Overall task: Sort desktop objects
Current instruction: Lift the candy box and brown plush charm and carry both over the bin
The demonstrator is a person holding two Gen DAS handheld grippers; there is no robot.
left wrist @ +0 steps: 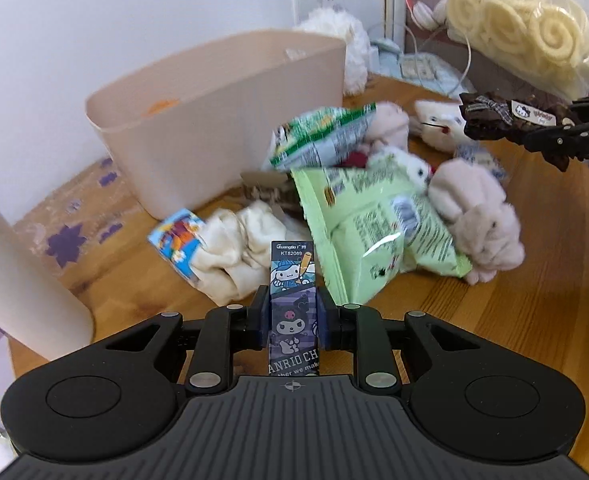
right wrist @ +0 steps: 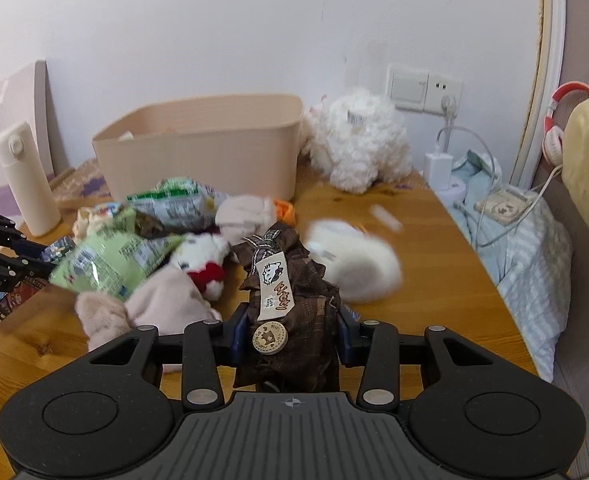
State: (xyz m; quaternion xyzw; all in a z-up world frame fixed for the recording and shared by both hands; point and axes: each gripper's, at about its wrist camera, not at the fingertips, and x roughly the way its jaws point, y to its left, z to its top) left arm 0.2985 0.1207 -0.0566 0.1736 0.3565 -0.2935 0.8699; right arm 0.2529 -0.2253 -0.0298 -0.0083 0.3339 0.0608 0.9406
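Both grippers hold items above the cluttered tabletop (left wrist: pixel 514 320).

The left gripper (left wrist: pixel 293 312) has its jaws narrow, clamped on a slim cartoon-printed box (left wrist: pixel 292 280). The right gripper (right wrist: pixel 292 332) grips a brown fabric pouch (right wrist: pixel 294 300), jaws partway closed. A beige bin (right wrist: pixel 202 140) stands behind snack bags (left wrist: pixel 370 216) and plush toys (left wrist: pixel 478 216).

Upright cartoon box (left wrist: pixel 293 304), brown pouch (right wrist: pixel 290 312)

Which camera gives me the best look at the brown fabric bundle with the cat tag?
The right wrist view: the brown fabric bundle fills the centre, clamped in the right gripper, with its tag and round button readable. The left wrist view shows it only small at the right edge, side-on.
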